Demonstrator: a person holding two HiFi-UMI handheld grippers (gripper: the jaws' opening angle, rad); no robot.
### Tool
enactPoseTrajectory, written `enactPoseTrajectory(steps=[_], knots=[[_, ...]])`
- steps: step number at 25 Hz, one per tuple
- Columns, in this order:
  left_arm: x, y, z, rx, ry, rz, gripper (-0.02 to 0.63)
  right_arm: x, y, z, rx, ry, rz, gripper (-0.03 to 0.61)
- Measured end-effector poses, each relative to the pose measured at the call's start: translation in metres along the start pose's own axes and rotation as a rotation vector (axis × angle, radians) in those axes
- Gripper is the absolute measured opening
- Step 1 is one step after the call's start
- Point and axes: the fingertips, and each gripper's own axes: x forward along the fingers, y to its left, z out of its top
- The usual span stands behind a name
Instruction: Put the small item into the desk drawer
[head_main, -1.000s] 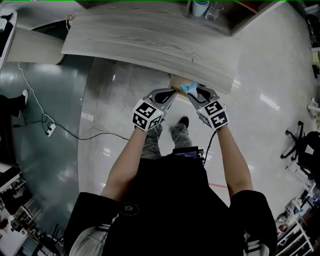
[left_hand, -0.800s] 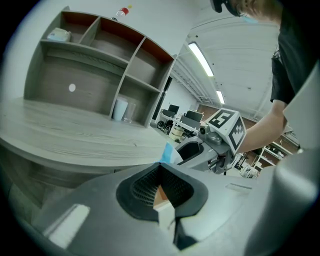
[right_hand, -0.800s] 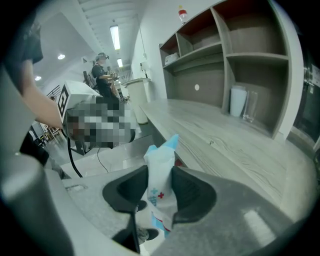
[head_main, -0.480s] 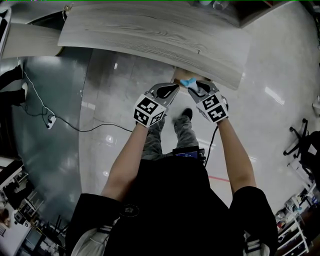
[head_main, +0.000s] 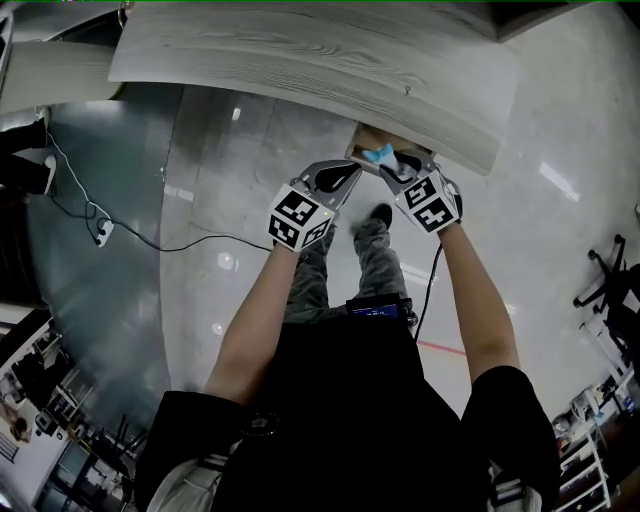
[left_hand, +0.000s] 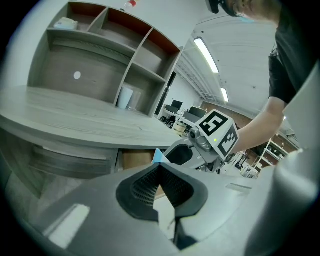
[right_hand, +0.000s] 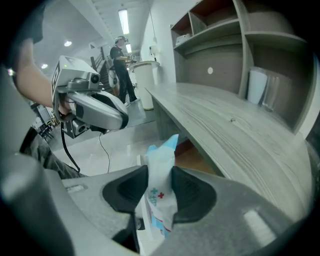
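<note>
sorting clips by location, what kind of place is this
Most likely an open-plan office or lab: a long wood-grain desk with shelf cubbies behind it, a wheeled office chair, and strip ceiling lights over rows of workstations.

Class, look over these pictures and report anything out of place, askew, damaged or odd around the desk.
Nothing serious stands out. The one slight oddity is the small packet. It is pinched and crumpled in the right gripper, with its top sticking up by the open drawer under the desk. Nothing looks spilled or broken.
</note>
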Motion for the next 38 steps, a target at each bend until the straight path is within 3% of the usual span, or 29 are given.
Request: enactPoseTrajectory(steps=[23, 32, 38], knots=[[0.018, 0.017, -0.031, -0.048, 0.026, 0.032, 0.000, 0.063, -0.019, -0.034, -0.038, 0.101, 0.029, 0.152], [0.016, 0.017, -0.035, -0.038, 0.034, 0.030, 0.000, 0.078, -0.011, -0.046, -0.150, 0.178, 0.048, 0.153], [0.013, 0.017, -0.038, -0.042, 0.042, 0.029, 0.000, 0.083, -0.008, -0.050, -0.173, 0.197, 0.054, 0.155]])
